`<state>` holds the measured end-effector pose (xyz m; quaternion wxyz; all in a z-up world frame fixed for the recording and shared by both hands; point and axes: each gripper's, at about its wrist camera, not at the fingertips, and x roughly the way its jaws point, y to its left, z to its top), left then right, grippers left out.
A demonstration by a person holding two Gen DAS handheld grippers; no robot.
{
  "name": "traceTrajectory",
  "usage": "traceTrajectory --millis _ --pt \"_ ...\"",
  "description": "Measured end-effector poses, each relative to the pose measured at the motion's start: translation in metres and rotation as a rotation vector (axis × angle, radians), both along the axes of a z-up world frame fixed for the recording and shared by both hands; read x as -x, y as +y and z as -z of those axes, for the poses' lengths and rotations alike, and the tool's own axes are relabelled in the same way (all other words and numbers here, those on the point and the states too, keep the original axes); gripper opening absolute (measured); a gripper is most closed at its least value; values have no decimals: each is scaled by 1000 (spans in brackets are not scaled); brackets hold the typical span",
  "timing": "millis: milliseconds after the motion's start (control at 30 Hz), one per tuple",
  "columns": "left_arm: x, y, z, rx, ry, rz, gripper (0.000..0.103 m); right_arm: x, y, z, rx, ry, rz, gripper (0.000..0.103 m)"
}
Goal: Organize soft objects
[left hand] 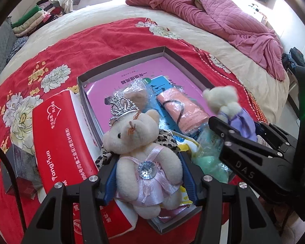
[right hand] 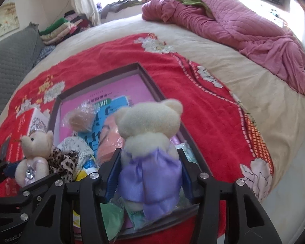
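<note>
A cream teddy bear in a pink dress (left hand: 132,130) with a silver tiara (left hand: 122,105) sits between the blue pads of my left gripper (left hand: 148,158), which is shut on its body above the near left corner of a shallow dark box (left hand: 120,61). In the right wrist view, a second cream bear in a purple dress (right hand: 150,122) shows its back, upright. My right gripper (right hand: 149,152) is shut on its dress over the box's near right part. The right gripper (left hand: 235,122) also shows in the left wrist view. The pink-dress bear (right hand: 36,144) is at lower left.
The box holds a pink book (left hand: 172,69), an orange cloth in plastic (left hand: 185,109), a leopard-print cloth (left hand: 166,140) and several packets. A red tissue pack (left hand: 59,134) lies left of it on the red flowered blanket (left hand: 111,34). A pink quilt (left hand: 213,10) and folded clothes (left hand: 30,20) lie farther back.
</note>
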<state>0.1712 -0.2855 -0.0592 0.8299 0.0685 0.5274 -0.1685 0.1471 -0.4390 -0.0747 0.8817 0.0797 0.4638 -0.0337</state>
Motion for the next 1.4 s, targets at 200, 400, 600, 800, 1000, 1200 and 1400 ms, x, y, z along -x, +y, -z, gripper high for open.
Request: traceTrajectory --millis 200,400,600,800,1000,1200,1400 --pt "-1 0 4 12 1 4 57 10 1 -7 19 -31 5 68" --pt "2 2 -1 54 5 21 70 44 -12 -36 -17 -101 73 71" --pt "11 4 -16 54 -20 26 79 79 -18 -69 14 -145 121 73" --pt "27 11 -39 56 -81 27 87 104 -8 -94 58 -183 119 73" --pt "42 26 -60 49 -128 -1 89 119 5 -112 99 -204 114 73" --pt "63 43 -74 54 -135 -9 89 130 22 -122 99 -191 105 74" --pt "84 68 -82 53 -141 -29 89 149 45 -132 108 -188 127 74"
